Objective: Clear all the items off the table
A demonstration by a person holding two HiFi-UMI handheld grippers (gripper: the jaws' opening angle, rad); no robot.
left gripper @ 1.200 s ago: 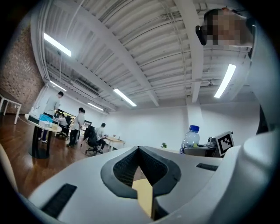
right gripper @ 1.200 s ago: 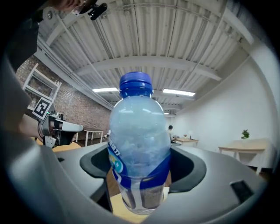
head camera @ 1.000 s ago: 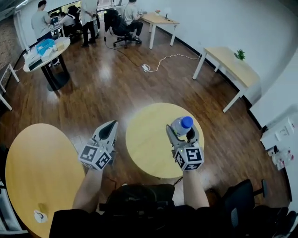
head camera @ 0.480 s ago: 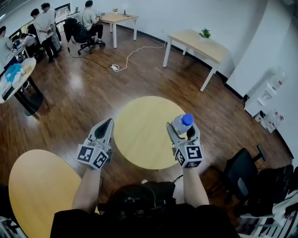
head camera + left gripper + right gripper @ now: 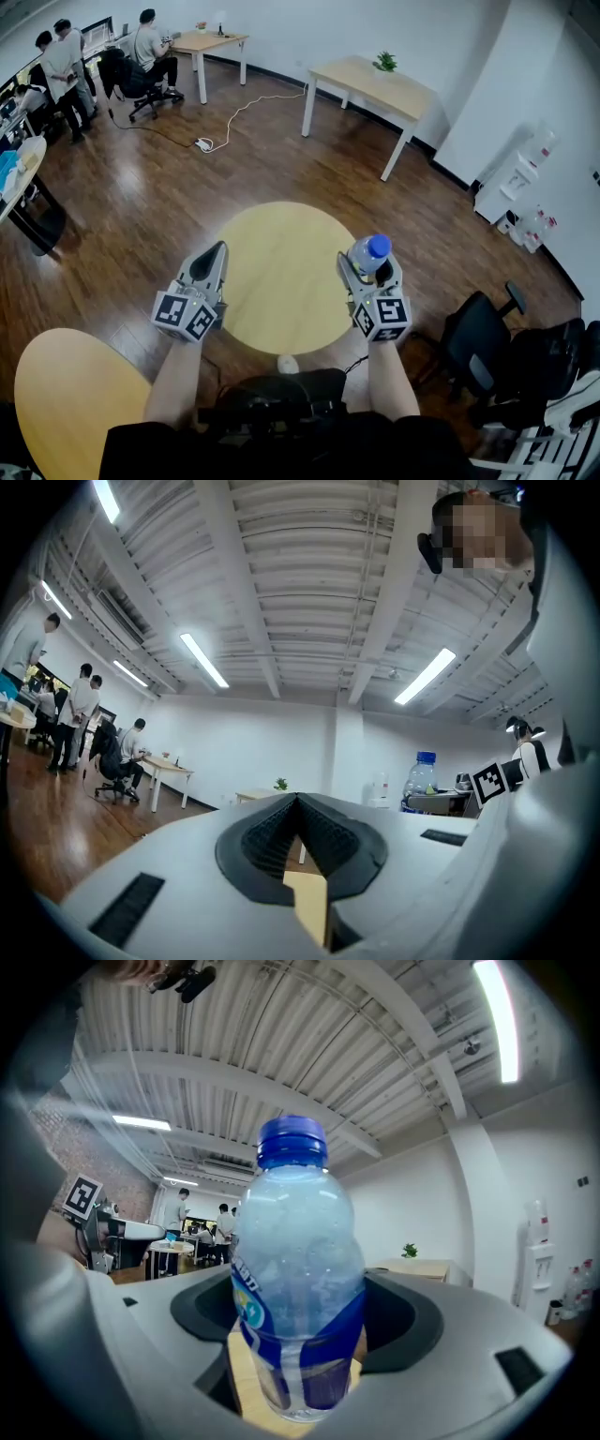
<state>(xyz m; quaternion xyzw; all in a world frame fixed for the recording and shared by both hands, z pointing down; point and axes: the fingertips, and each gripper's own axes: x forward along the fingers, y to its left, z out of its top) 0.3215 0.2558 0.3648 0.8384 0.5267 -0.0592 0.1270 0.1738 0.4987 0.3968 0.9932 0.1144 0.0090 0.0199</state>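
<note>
Though it's clear, the bottle (image 5: 292, 1269) is blue-capped.

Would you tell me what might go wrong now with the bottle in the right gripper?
The right gripper clamps the water bottle only near its base, so the tall top may tilt or slip out in carrying. The office chair stands close on the right and might catch an elbow.
</note>
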